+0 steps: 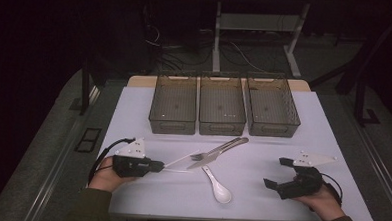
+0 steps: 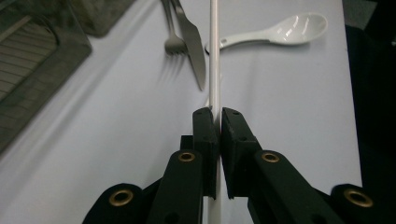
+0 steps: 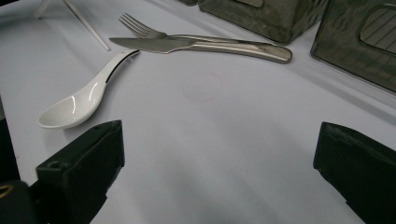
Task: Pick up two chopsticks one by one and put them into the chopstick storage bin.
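- Hands sit nearest me at the front edge of the table (image 1: 148, 118), one at each corner, both low over the white top
- My left gripper (image 1: 157, 165) lies on its side pointing toward the middle, jaws pressed together on a thin white stick (image 2: 214, 56), gripped near one end so its length runs out ahead; a second white stick (image 1: 179, 171) seems to lie on the table just beside it
- My right gripper (image 1: 277, 173) rests near the right corner with its jaws spread wide and nothing between them, angled inward toward the cutlery, I'd say ready to take a piece
- White spoon (image 1: 217, 186) lies between the two grippers, bowl toward me, handle pointing at the knife
- Knife (image 1: 217, 152) and fork (image 1: 214, 149) lie touching side by side, slanted, just past the held stick's far tip
- Three grey bins (image 1: 223, 110) stand in a row at the far side, looking empty, likely one for each kind of utensil
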### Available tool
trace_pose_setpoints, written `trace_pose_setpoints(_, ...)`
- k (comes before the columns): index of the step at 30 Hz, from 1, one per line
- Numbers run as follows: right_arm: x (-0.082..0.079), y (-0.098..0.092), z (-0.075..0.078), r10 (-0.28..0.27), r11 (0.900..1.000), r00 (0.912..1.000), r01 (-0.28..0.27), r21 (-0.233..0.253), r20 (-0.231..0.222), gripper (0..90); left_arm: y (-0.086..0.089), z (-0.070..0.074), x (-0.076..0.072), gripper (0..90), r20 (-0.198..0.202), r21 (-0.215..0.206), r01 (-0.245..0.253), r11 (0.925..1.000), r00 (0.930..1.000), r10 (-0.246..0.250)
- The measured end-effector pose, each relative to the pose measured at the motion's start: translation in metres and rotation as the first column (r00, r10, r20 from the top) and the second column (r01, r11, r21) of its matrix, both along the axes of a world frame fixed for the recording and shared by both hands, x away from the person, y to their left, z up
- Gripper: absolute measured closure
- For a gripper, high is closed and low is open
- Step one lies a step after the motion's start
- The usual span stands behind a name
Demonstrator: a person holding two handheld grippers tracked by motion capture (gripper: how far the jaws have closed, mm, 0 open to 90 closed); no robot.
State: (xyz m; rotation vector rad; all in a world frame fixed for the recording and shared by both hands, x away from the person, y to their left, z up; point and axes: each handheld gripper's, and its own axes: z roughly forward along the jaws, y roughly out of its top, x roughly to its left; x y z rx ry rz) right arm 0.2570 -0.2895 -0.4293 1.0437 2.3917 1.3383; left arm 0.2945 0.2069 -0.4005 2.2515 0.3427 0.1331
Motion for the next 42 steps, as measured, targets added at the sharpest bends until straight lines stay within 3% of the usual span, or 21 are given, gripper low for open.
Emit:
trace_pose_setpoints(6, 0.0, 0.0, 0.0, 0.0, 1.0, 1.0, 0.0, 0.001, -0.001, 1.9, -0.003, 0.012, 0.008, 84.2, 0.026, -0.042, -0.051, 0.9979, 0.9983, 0.052)
trace_pose_setpoints(14, 0.0, 0.0, 0.0, -0.001, 1.0, 1.0, 0.001, 0.001, -0.004, 1.9, -0.008, 0.027, 0.017, 84.5, 0.047, -0.084, -0.074, 0.9937, 0.9958, 0.079)
trace_pose_setpoints(25, 0.001, -0.001, 0.0, -0.004, 1.0, 1.0, 0.004, 0.005, -0.003, 1.9, -0.017, 0.053, 0.039, 84.6, 0.062, -0.13, -0.133, 0.9826, 0.988, 0.142)
trace_pose_setpoints(33, 0.0, -0.001, 0.0, -0.005, 1.0, 1.0, 0.005, 0.007, -0.003, 1.9, -0.025, 0.069, 0.062, 84.6, 0.047, -0.14, -0.194, 0.9709, 0.9781, 0.203)
trace_pose_setpoints(39, 0.001, -0.001, 0.0, -0.005, 1.0, 1.0, 0.005, 0.01, -0.002, 1.9, -0.032, 0.087, 0.082, 84.5, 0.046, -0.13, -0.258, 0.9575, 0.963, 0.266)
trace_pose_setpoints(42, 0.001, -0.002, 0.0, -0.004, 1.0, 1.0, 0.004, 0.011, -0.001, 1.9, -0.035, 0.095, 0.093, 84.6, 0.053, -0.134, -0.27, 0.9536, 0.9589, 0.279)
